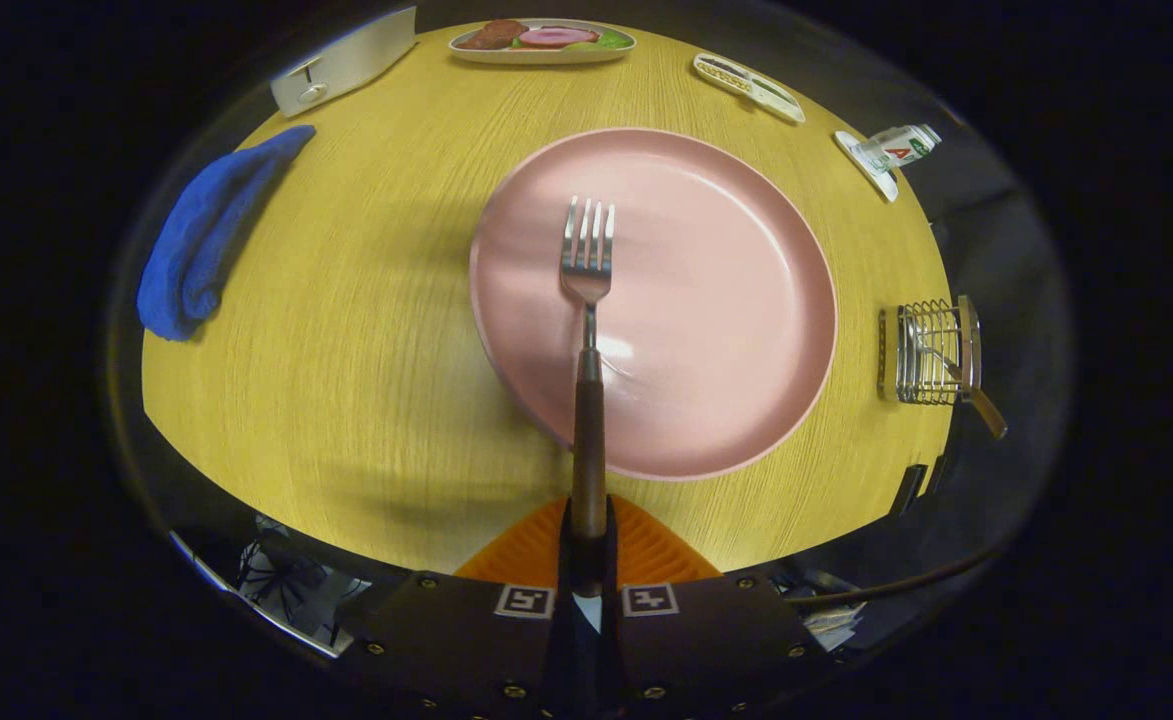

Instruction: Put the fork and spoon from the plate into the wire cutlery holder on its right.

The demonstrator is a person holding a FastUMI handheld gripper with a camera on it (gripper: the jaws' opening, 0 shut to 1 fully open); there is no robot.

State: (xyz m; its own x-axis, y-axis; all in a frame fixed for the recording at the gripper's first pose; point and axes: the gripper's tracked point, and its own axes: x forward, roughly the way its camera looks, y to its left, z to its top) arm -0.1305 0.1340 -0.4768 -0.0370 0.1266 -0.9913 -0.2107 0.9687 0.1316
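My gripper (587, 530) is shut on the dark handle of the fork (587, 262). The fork points straight ahead from between the fingers, its tines hanging over the pink plate (726, 300) on the wooden table (366, 330). The plate holds nothing else. To the right of the plate, at the table's edge, stands the wire cutlery holder (924, 352). A utensil with a brown handle (976, 395) leans out of it, most likely the spoon.
A blue cloth (204, 235) lies left of the plate. Beyond the plate are a dish of toy food (543, 41), a white box (344, 62), a small tray (748, 86) and a small white bottle (896, 148) on its side.
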